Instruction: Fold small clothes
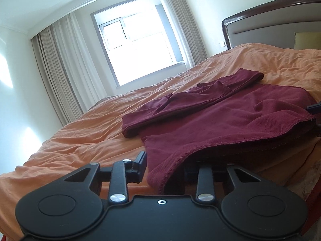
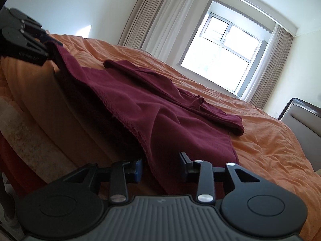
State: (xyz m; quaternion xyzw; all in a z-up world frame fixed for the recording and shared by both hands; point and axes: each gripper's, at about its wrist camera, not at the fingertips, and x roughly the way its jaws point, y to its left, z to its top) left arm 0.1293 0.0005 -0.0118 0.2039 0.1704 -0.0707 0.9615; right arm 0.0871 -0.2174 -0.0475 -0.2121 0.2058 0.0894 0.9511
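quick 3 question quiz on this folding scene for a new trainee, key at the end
1. What colour is the bed cover under the maroon garment? a) orange b) white c) blue
2. True or false: the curtains hang pulled to the sides of the window.
3. Which tool stands open, with the garment's hem passing loose between its fingers?

Key
1. a
2. true
3. the right tool
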